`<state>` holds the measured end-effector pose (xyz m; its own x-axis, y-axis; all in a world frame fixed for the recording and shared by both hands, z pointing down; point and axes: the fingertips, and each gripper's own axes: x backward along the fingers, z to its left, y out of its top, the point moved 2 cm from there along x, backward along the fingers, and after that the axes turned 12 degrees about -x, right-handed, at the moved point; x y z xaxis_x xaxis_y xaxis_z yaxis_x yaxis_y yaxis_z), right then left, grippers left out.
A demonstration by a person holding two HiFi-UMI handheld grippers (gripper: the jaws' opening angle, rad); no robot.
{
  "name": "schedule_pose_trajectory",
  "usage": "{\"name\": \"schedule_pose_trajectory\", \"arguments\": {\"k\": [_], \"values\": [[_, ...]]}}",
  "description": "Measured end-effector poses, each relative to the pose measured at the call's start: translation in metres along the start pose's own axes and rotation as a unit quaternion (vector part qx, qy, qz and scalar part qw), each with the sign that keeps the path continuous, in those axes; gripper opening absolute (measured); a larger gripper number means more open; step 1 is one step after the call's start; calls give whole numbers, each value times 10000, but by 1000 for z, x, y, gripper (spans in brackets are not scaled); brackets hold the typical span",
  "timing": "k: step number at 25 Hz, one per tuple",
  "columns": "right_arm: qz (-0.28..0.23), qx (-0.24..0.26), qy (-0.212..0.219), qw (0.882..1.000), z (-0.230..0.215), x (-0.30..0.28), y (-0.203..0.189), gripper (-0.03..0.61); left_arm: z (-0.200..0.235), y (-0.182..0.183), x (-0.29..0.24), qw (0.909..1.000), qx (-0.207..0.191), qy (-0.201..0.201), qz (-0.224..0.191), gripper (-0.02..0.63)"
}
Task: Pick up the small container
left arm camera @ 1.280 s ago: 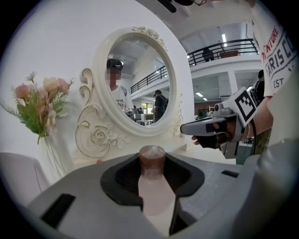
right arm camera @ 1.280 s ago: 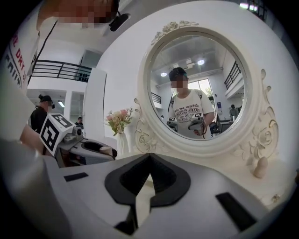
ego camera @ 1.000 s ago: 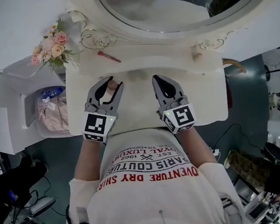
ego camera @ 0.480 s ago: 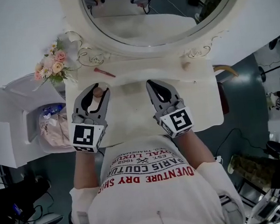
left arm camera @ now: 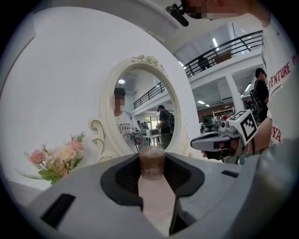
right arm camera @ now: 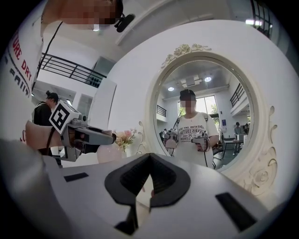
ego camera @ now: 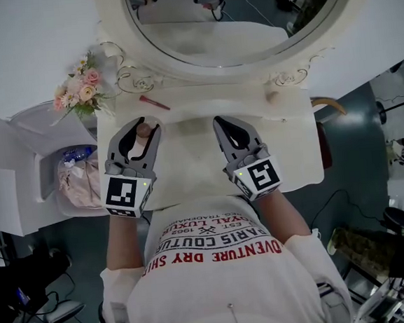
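Starting at the far left of the head view, a bunch of pink and cream flowers (ego camera: 77,89) is noted at the rear left corner of the white dressing table (ego camera: 292,149). Just to its right, a thin red stick (ego camera: 154,102) is seen lying flat on the table top, near the base of the oval mirror (ego camera: 232,21).

The left gripper (ego camera: 142,124) is held over the left half of the table, its marker cube (ego camera: 125,195) nearest the person. Its jaws are clamped on the small container (left arm camera: 153,162), a pale pink bottle with a brownish, translucent cap. The container is gripped on both sides by the dark pads, with the cap standing between the jaw tips. It cannot be determined whether its base is clear of the table.

Bare table top is recorded between the two grippers, which are held side by side and apart.

The right gripper (ego camera: 221,120) is positioned over the middle of the table, pointed toward the mirror. In the right gripper view its jaw tips are seen brought together, with nothing between them. The person's reflection, with both grippers, is visible in the mirror.
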<state>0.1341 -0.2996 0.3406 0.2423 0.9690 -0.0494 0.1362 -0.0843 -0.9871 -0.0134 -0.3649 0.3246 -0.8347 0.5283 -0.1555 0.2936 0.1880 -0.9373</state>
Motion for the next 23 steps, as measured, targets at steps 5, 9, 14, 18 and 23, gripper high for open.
{"name": "schedule_pose_trajectory", "arguments": {"k": [5,9,14,18,23], "values": [[83,-18,-47,10000,-1,1,-2,-2,-4,1,0,10000,25,-51,-17,141],[125,17,-50,9999,2,2,-4,-2,-8,-1,1,9999,48,-90,-13,141],[129,135,-26,9998,3,5,-6,-2,-13,-3,0,9998,31,-178,7,141],[104,88,-86,9999,3,8,-5,-2,-16,-3,2,9997,-1,-241,0,141],[64,12,-91,9999,5,8,-6,-2,-17,4,2,9996,3,-271,-105,141]]}}
